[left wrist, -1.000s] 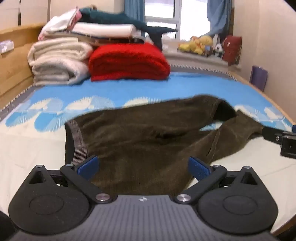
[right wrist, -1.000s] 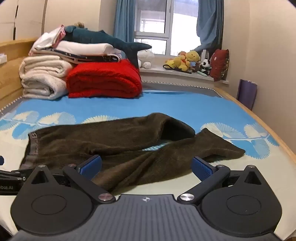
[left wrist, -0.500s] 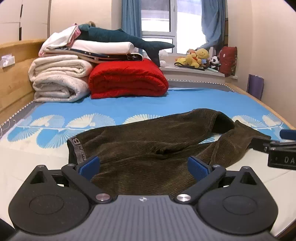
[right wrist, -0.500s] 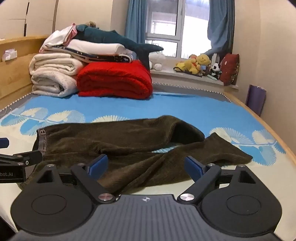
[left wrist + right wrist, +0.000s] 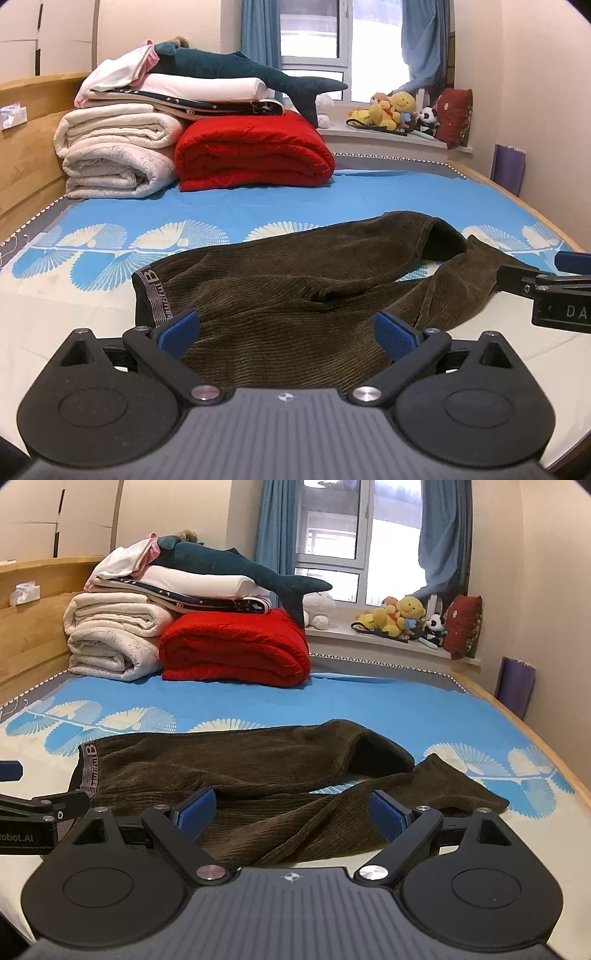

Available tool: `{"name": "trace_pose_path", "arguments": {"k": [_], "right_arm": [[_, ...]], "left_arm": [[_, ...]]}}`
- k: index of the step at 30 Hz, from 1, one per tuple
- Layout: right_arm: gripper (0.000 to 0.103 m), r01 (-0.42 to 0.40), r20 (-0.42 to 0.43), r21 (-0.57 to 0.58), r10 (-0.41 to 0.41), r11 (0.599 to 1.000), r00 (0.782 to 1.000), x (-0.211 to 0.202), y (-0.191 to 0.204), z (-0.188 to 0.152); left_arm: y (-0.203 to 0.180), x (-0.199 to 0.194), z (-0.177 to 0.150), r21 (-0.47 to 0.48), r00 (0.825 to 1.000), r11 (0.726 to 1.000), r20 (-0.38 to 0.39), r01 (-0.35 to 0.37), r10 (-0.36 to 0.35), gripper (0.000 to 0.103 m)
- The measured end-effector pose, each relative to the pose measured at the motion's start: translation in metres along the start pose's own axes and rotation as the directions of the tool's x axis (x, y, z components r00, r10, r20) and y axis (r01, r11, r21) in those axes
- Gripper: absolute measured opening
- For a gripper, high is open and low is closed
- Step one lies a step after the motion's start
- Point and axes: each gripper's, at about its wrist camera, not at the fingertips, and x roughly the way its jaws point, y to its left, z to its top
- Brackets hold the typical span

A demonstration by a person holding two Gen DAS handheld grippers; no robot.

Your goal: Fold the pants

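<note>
Pants (image 5: 295, 295) lie unfolded across the bed (image 5: 332, 192), dark brown corduroy, filling the middle of both frames: waistband (image 5: 151, 295) at centre left, two legs running toward centre right, splayed apart with a sliver of blue sheet showing between them. Far leg's cuff gapes open; near leg is rumpled and creased. No fold made yet, as far as can be judged; the whole job is still ahead, likely starting with laying one leg over the other. Left hand-held gripper (image 5: 288, 330) sits low at the bottom of its frame, jaws spread wide, nothing between them, the waist end of the pants just beyond its tips. Right hand-held gripper (image 5: 291, 810) likewise spread wide and empty, pointing at the near leg. Each gripper pokes into the edge of the other's view, at centre right and centre left. Folded blankets (image 5: 118, 155), a red blanket (image 5: 251, 151) and a plush shark (image 5: 236, 70) are stacked at upper left, soft toys (image 5: 395, 110) on the sill at upper right. Near hem of the pants is hidden behind both gripper bodies; whether the tips touch cloth cannot be told. Waistband lettering is only partly legible.
</note>
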Motion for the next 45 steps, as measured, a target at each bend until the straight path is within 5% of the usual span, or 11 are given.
{"name": "trace_pose_path", "arguments": {"k": [45], "right_arm": [[0.091, -0.024, 0.015, -0.012, 0.024, 1.000, 1.000, -0.0051, 0.0031, 0.0004]], "left_arm": [[0.0015, -0.0026, 0.0031, -0.010, 1.000, 1.000, -0.004, 0.012, -0.012, 0.102]]}}
